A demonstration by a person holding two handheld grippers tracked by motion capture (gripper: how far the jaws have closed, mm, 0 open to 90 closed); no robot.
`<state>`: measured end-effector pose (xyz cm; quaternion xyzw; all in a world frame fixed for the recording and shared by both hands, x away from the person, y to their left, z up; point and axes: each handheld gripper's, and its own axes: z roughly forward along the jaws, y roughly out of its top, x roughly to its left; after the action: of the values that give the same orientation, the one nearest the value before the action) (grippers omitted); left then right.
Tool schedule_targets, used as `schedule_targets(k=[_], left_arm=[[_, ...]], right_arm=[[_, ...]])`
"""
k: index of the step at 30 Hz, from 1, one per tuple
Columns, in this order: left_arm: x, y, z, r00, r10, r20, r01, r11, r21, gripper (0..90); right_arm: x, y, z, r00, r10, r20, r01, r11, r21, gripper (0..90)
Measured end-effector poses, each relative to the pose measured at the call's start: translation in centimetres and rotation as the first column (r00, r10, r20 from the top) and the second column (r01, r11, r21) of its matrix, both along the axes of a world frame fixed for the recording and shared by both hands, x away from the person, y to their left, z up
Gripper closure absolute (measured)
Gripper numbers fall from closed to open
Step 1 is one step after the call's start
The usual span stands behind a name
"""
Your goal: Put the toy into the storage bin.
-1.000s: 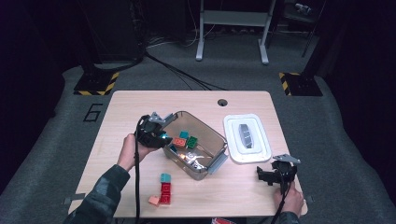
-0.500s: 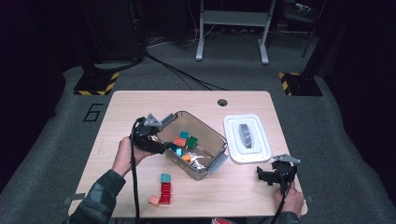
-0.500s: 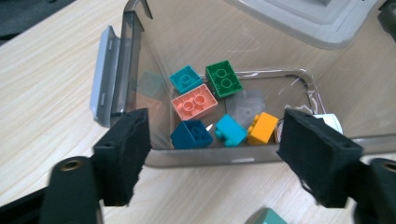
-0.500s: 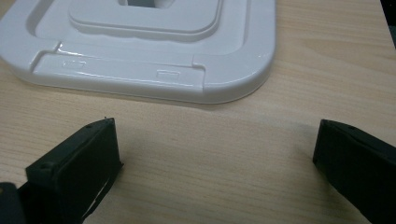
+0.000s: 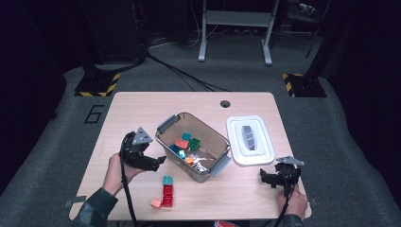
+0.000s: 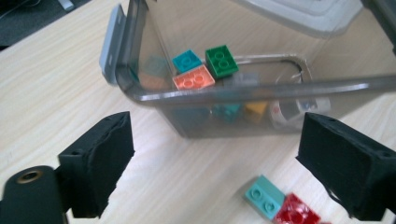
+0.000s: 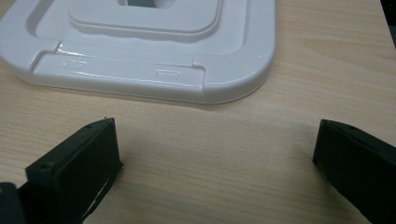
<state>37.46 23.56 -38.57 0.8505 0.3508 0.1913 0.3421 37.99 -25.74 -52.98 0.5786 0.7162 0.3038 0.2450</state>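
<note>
High view shows the left gripper (image 5: 158, 161), fingers just opened and empty, beside the clear bin (image 5: 166, 145) mid-table, so next it should grip a loose teal brick (image 5: 167, 180) near the front edge.

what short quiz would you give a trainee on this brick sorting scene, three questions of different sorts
1. True or false: the white plastic lid sits clipped on the clear plastic bin.
2. Which is between the left gripper's jaws? A) a green brick B) nothing C) the lid
3. Fill in: on the wooden table, in front of the bin, a teal brick lies next to a ___ brick.

Key
1. False: the lid lies flat on the table to the right of the open bin.
2. B: the jaws have just been opening and stand apart beside the bin, with nothing between them.
3. Red.
</note>
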Motion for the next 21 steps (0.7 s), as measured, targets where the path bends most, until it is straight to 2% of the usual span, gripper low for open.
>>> schedule_targets(k=[2, 7, 9, 10, 19, 21], left_arm=[[-0.5, 0.4, -0.5, 1.0000, 0.003, 0.000, -0.003, 0.9999, 0.014, 7.9], [-2.0, 0.9, -2.5, 0.9998, 0.020, -0.008, -0.020, 0.9998, 0.006, 6.5], [-2.7, 1.0, -3.4, 0.9995, 0.025, -0.022, -0.025, 0.9996, -0.010, 6.1], [-2.9, 0.9, -3.7, 0.9993, 0.031, -0.022, -0.031, 0.9995, -0.003, 5.7], [-5.5, 0.9, -7.4, 0.9955, 0.037, -0.087, -0.036, 0.9992, 0.018, 1.7], [-5.8, 1.0, -8.0, 0.9943, 0.034, -0.102, -0.033, 0.9994, 0.011, 1.3]], right_arm=[[0.0, 0.0, 0.0, 1.0000, 0.000, 0.000, 0.000, 1.0000, 0.000, 0.0], [0.0, 0.0, 0.0, 1.0000, 0.000, 0.000, 0.000, 1.0000, 0.000, 0.0], [0.0, 0.0, 0.0, 1.0000, 0.000, 0.000, 0.000, 1.0000, 0.000, 0.0], [0.0, 0.0, 0.0, 1.0000, 0.000, 0.000, 0.000, 1.0000, 0.000, 0.0], [0.0, 0.0, 0.0, 1.0000, 0.000, 0.000, 0.000, 1.0000, 0.000, 0.0], [0.0, 0.0, 0.0, 1.0000, 0.000, 0.000, 0.000, 1.0000, 0.000, 0.0]])
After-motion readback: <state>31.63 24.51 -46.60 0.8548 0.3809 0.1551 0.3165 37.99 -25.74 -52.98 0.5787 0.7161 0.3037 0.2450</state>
